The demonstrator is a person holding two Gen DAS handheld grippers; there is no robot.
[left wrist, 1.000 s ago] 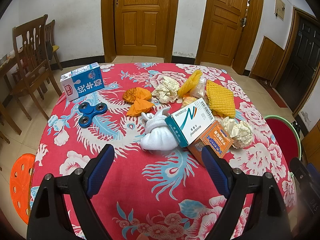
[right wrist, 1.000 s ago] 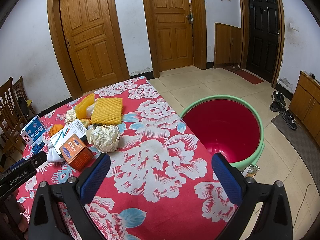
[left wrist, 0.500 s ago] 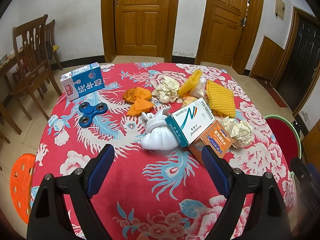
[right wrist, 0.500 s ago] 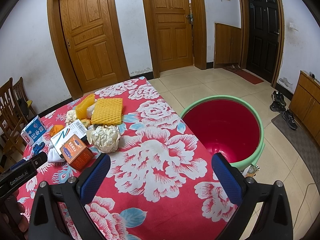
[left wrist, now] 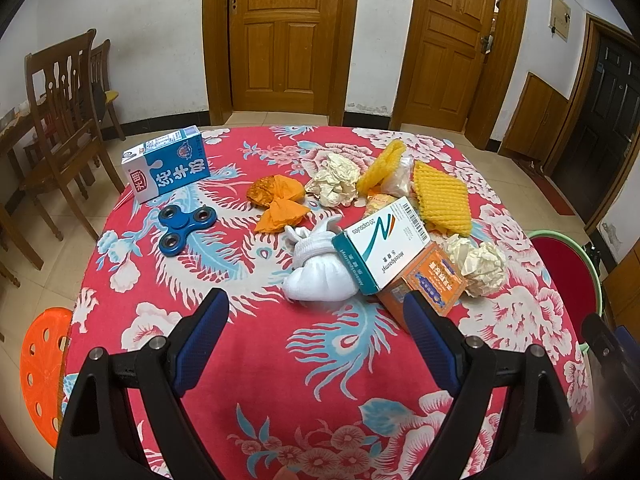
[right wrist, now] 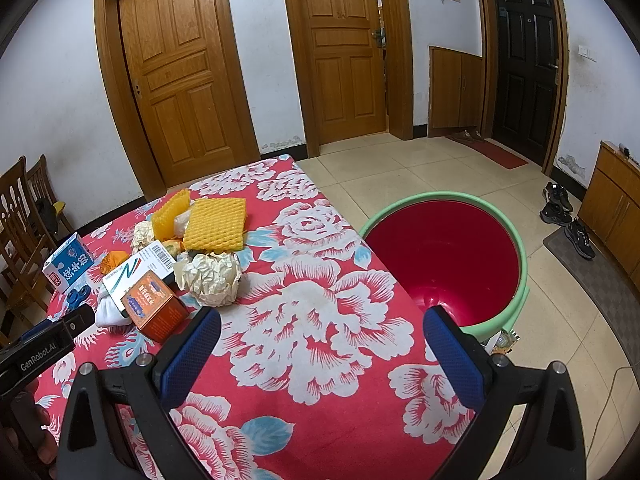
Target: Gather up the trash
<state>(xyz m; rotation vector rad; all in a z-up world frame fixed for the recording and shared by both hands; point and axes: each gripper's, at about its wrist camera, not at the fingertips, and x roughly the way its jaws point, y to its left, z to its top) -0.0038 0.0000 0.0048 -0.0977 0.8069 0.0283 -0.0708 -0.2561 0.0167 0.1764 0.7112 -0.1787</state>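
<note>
Nothing has changed across the last second: both views match the earlier pictures, with every item in the same place and both tools holding the same pose. The collecting has not begun.

The left tool [left wrist: 316, 316] hovers low over the near part of the desk [left wrist: 248, 364], its jaws spread wide and empty, aimed at the pile. Straight ahead of it lies a white cloth bundle [left wrist: 316, 268], touching a white-and-teal medicine box [left wrist: 380, 244] that leans on an orange box [left wrist: 428, 284]. Two crumpled paper balls [left wrist: 476, 264] [left wrist: 334, 180], orange wrappers [left wrist: 278, 202] and yellow foam netting [left wrist: 440, 198] sit farther back. A milk carton [left wrist: 168, 164] and a blue fidget spinner [left wrist: 186, 224] lie apart to the left; the spinner may not be trash at all.

The right tool [right wrist: 320, 340] is likewise released and holds nothing, poised over the desk's corner. The red bin with a green rim [right wrist: 520, 248] stands on the floor just beside that edge, and nothing shows inside it, though its bottom is partly hidden.

The stillness suggests a pause before the first pick. The nearest candidates seem to be the cloth bundle for the left tool, and the orange box or the nearer paper ball for the right, which has the short path to the bin. Lifting the orange box would likely tip the medicine box resting on it.
</note>
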